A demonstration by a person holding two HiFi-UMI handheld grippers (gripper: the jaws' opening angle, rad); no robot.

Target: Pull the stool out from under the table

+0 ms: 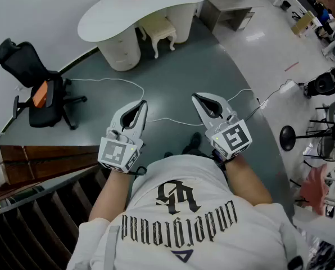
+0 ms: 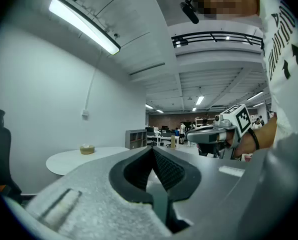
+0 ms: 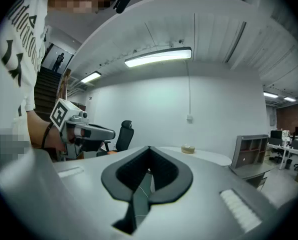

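Presently: stool sits tucked under table, well apart from the person; left gripper and right gripper, fingers closed on nothing, point forward, likely for the approach.

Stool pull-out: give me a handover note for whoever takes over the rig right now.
Left gripper: jaws shut, empty, held out in front of the person.
Right gripper: jaws shut, empty, beside the left one.
Stool: tucked under the white table, across the floor from the person, untouched.
Done: nothing yet.
Left: walk over, open the jaws, grip the stool and pull it clear of the table.
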